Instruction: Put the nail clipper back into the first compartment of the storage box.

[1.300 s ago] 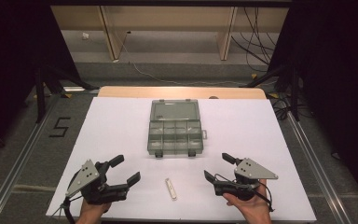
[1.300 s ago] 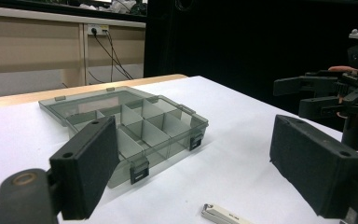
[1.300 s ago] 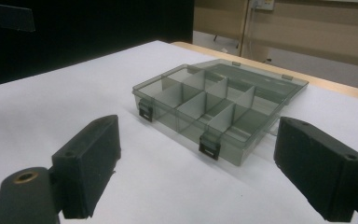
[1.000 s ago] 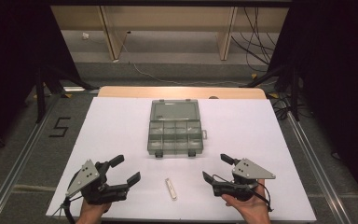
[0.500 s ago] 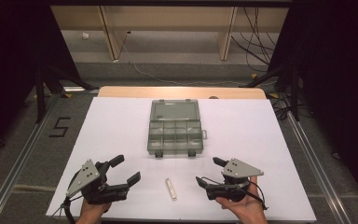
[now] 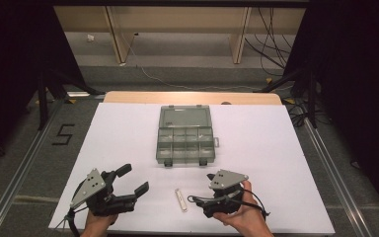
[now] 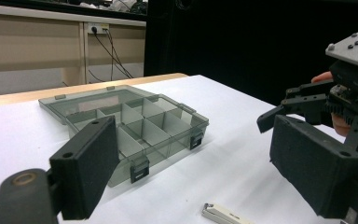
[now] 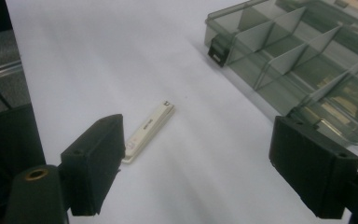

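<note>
A clear grey compartment box lies open in the middle of the white table top, its lid folded back. A small flat white piece lies near the front edge between my two grippers. My left gripper rests to its left, open and empty, and its own view looks at the box with the white piece low in front. My right gripper stands just right of the piece, open. Its jaws have just been closing a little with nothing between them. In the right gripper view the piece lies ahead by the left jaw.
A white sheet covers the table, with a wooden strip at the far edge. Metal rails run along both sides. A "5" is marked on the floor at left. Cables and dark stands sit beyond.
My right gripper has slid left across the table toward the white piece. The left gripper, the box and the piece have stayed where they were.
</note>
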### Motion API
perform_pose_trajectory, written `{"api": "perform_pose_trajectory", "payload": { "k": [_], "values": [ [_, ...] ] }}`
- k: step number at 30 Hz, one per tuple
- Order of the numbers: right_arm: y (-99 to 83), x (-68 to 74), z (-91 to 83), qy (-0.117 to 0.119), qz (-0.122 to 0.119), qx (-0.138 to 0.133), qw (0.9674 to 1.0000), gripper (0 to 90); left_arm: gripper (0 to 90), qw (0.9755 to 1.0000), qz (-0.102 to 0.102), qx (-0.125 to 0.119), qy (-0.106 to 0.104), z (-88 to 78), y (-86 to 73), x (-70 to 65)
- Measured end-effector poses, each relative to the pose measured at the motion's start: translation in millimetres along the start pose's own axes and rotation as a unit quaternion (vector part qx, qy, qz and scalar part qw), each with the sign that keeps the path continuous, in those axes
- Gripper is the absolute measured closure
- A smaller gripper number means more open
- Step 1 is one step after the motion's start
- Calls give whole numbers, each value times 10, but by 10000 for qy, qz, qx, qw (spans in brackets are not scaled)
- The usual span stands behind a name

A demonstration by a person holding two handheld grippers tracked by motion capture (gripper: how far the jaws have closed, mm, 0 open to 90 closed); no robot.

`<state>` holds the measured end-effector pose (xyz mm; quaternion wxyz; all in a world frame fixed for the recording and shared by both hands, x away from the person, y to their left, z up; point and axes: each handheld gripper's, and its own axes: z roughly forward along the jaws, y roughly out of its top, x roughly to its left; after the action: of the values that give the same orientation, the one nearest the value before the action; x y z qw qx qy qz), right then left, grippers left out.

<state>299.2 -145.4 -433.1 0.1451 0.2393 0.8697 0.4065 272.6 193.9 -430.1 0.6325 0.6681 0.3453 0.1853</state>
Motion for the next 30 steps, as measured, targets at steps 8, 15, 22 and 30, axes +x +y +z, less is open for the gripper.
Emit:
{"api": "perform_pose_trajectory", "payload": {
  "k": [8,15,22,30],
  "values": [
    [138,70,235,136,-234,500,9984,217,151,10000,-15,-2,-11,1,-1,-2],
    [232,129,455,271,-326,1069,9934,238,151,10000,-13,3,-9,-6,2,3],
    [278,139,591,379,-329,1359,9894,267,151,10000,-5,0,-13,-2,1,0],
    [344,152,703,482,-504,1615,9844,286,151,10000,-24,-57,-46,-3,2,2]
  ]
}}
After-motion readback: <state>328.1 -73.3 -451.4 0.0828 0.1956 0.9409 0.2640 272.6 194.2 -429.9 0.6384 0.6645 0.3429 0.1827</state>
